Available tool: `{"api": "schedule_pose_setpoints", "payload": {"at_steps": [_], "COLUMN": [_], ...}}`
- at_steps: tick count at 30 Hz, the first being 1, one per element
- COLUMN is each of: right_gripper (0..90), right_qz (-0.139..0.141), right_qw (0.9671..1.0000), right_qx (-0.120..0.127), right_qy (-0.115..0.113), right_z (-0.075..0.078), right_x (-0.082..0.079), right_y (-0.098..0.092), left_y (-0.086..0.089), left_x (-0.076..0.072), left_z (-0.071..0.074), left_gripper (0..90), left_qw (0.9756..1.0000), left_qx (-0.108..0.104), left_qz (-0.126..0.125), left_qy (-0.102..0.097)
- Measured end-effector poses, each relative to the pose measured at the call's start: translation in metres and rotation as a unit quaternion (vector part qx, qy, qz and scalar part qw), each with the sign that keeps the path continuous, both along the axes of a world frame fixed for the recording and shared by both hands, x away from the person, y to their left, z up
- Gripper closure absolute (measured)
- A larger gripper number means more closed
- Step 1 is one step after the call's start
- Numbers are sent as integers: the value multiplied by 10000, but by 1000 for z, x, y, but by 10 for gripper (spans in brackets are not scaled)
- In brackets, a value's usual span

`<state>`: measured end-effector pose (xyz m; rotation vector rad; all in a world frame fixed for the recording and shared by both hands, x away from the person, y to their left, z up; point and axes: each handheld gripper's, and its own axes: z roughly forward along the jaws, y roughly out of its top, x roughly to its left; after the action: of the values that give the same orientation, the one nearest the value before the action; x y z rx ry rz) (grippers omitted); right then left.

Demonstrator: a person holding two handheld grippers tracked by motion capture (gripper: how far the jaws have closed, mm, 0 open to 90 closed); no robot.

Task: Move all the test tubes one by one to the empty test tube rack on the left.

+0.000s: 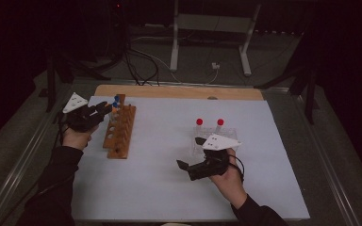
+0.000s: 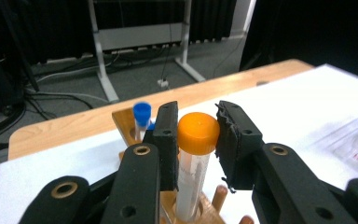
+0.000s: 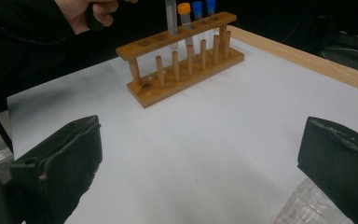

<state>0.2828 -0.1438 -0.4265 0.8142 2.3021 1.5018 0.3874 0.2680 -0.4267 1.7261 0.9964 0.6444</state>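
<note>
Near the table's (image 1: 169, 188) left edge, toward the far left corner, our left gripper (image 1: 104, 109) is clenched on the orange-capped tube (image 2: 196, 140); in the left gripper view its pads press the cap from both sides, and the tube's lower end sits in a hole of the wooden rack (image 1: 120, 132). We see the rack lying lengthwise along that left edge, one end close to the far edge. Just behind the orange cap in the same row stands a blue-capped tube (image 2: 141, 116), so room at the rack's far end is tight, while the holes toward the near end stand free.

Across the middle, the white sheet lies bare from rack to right side, giving us wide open room.

Right of centre, our right gripper (image 1: 191, 153) hovers released, jaws well apart with nothing between them. Just beyond it sits a clear plastic rack (image 1: 226, 134) holding two red-capped tubes (image 1: 199, 123), well in from the right edge.
</note>
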Motion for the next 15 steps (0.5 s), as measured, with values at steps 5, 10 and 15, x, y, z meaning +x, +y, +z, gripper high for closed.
{"api": "schedule_pose_setpoints", "payload": {"at_steps": [5, 10, 15], "right_gripper": [0, 0, 0], "right_qz": [6, 6, 0], "right_qw": [10000, 10000, 10000], "right_qx": [8, 24, 27], "right_qy": [20, 5, 32], "right_z": [0, 1, 0], "right_x": [0, 0, 0], "right_y": [-1, -2, -2], "left_y": [-3, -4, -2], "left_x": [1, 1, 1], "left_z": [-12, -20, -25], "left_gripper": [714, 713, 713], "left_qw": [9999, 9998, 9997], "left_qx": [41, 83, 88], "left_qz": [-7, 6, 21], "left_qy": [108, 175, 207]}}
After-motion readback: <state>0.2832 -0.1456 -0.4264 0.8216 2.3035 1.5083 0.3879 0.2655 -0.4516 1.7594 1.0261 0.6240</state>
